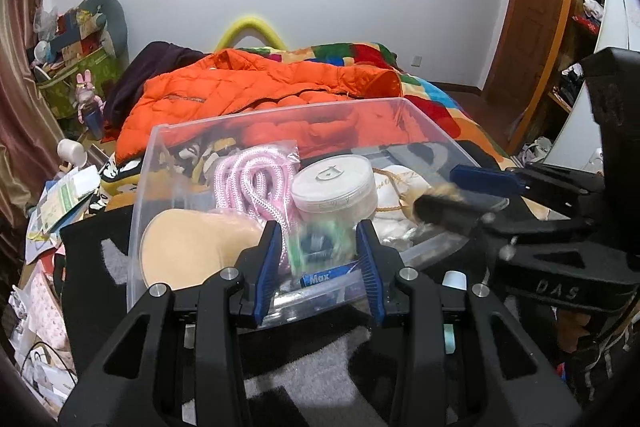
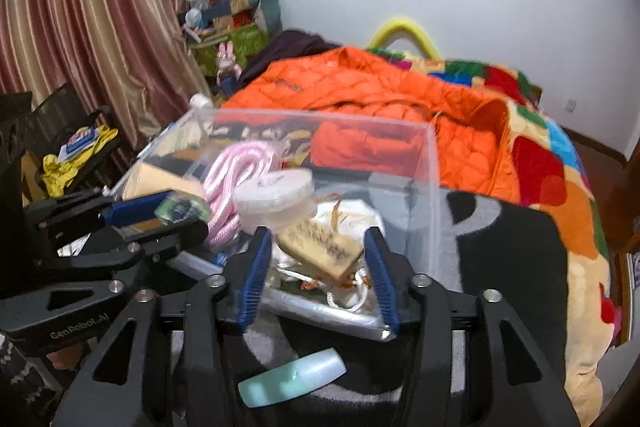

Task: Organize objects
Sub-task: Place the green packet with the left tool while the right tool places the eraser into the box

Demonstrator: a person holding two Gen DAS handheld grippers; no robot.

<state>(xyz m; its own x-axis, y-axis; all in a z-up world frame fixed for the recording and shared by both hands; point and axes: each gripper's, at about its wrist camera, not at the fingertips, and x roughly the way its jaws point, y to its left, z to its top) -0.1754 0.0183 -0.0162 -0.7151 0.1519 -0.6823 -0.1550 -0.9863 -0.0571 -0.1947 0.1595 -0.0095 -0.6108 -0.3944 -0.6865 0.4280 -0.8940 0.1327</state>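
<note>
A clear plastic bin [image 1: 168, 163] on the bed held pink rope [image 1: 256, 183] and a round tub [image 1: 334, 183]. The left tool [image 1: 320, 255] and right tool [image 2: 316, 259] gaped, their contents blurred: a green packet [image 1: 320, 243], a wooden brush [image 2: 320, 245].

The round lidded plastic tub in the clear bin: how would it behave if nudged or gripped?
The round tub sits tilted atop other items, so a nudge probably slides or tips it. Its smooth curved wall likely slips between fingers. It looks light.

Rope [image 1: 256, 183] (left) – jar [image 1: 335, 187] – in bin [image 1: 280, 115].
</note>
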